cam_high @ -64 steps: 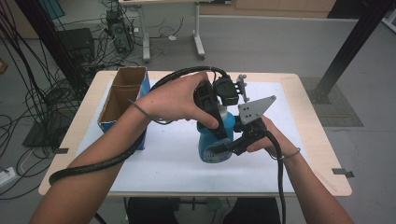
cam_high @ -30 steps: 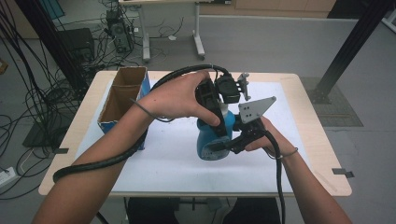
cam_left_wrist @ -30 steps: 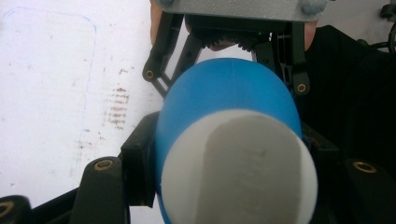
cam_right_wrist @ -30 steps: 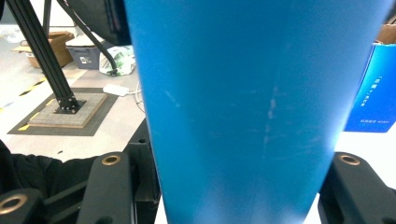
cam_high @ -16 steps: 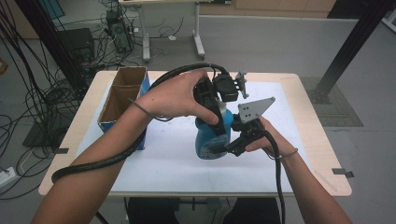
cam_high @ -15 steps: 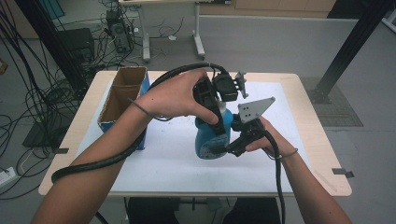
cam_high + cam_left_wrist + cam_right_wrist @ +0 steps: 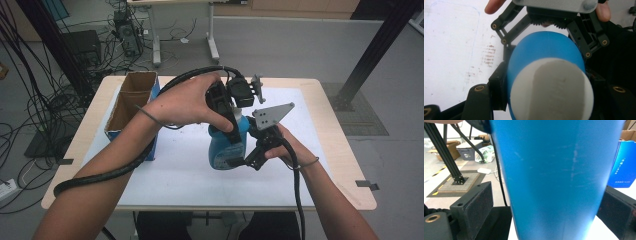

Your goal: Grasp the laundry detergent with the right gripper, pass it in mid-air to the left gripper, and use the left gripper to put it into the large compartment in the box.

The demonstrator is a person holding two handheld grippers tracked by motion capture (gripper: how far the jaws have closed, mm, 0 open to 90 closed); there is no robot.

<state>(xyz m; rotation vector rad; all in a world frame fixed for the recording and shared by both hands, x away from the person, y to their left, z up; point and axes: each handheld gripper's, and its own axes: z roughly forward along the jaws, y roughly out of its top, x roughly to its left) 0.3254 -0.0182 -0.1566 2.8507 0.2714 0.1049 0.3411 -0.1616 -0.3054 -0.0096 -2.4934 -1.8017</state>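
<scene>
A blue bottle (image 7: 225, 150) with a white cap (image 7: 554, 90) stands on the white mat (image 7: 175, 170) at the table's middle. My left gripper (image 7: 231, 129) comes down from above and is shut on the bottle's (image 7: 544, 50) upper part, pads pressing both sides. My right gripper (image 7: 241, 162) reaches in from the right at the bottle's lower body. Its jaws have just been opening and stand apart from the blue wall (image 7: 554, 177), which is between them. A gap shows beside its left pad (image 7: 477, 207). Its linkage (image 7: 549, 22) shows beyond the bottle in the left gripper view.
An open cardboard box (image 7: 132, 107) with a blue side stands at the table's left end; the left forearm and cable pass over it. The wooden table edge (image 7: 345, 165) runs right of the mat. Cables and a black post (image 7: 372, 55) are on the floor beyond.
Both hands and the bottle keep their places in the high view. The right gripper's jaws look slightly wider apart at the bottle's base than a second ago.
</scene>
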